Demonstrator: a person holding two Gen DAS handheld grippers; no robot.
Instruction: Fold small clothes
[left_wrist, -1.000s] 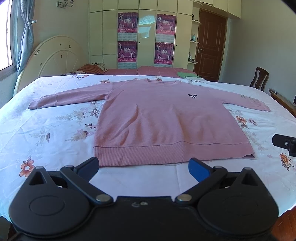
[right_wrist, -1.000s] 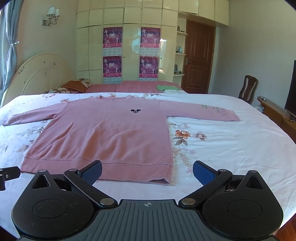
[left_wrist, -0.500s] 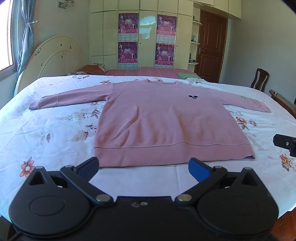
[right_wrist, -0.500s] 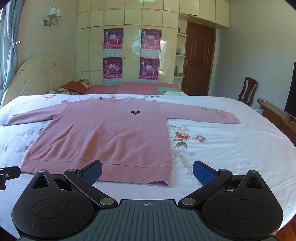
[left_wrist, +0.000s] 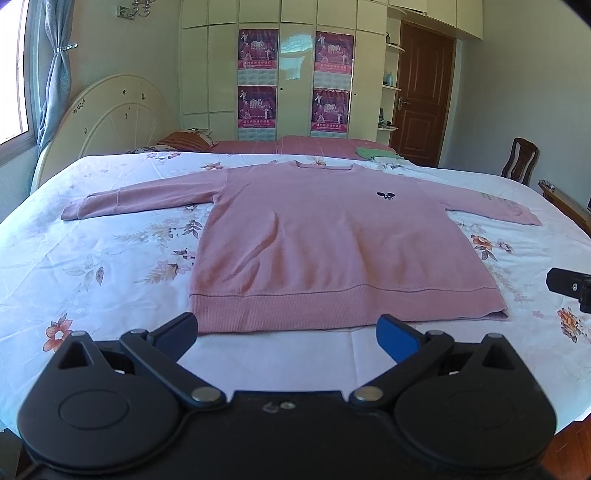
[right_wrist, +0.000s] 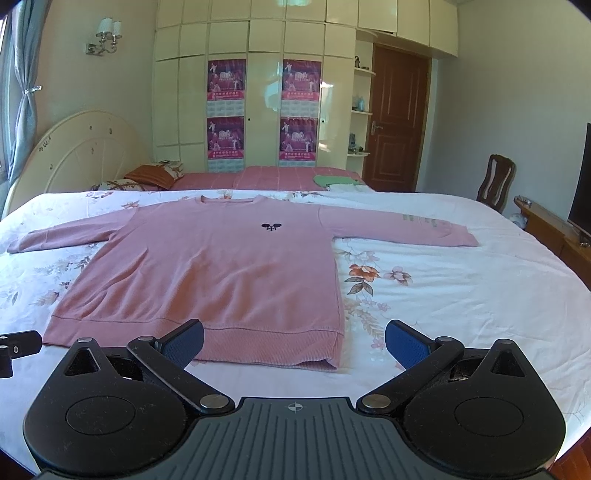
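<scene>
- My left gripper (left_wrist: 286, 338) is spread wide and holds nothing, just short of the hem of the pink sweater (left_wrist: 332, 240), which lies flat ahead on the floral bedsheet (left_wrist: 92, 266).
- My right gripper (right_wrist: 293, 341) is spread too, empty, with the sweater's hem corner between its fingers.

Pink sweater on a flowered sheet, as I'm seeing it through both wrist cameras

I'm looking at a plain dusty-pink sweater (left_wrist: 332, 243) wearing a small dark emblem (left_wrist: 385, 195) on its chest, lying on a white bedsheet (left_wrist: 92, 266) printed with orange and pink flowers and grey-brown leaves. My left gripper (left_wrist: 286, 332) and right gripper (right_wrist: 294, 338) are showing black frames with blue pads (right_wrist: 404, 341). Magenta posters (right_wrist: 226, 79) are hanging on cream cupboards (right_wrist: 266, 37); the door (right_wrist: 397, 118) is showing reddish brown.
</scene>
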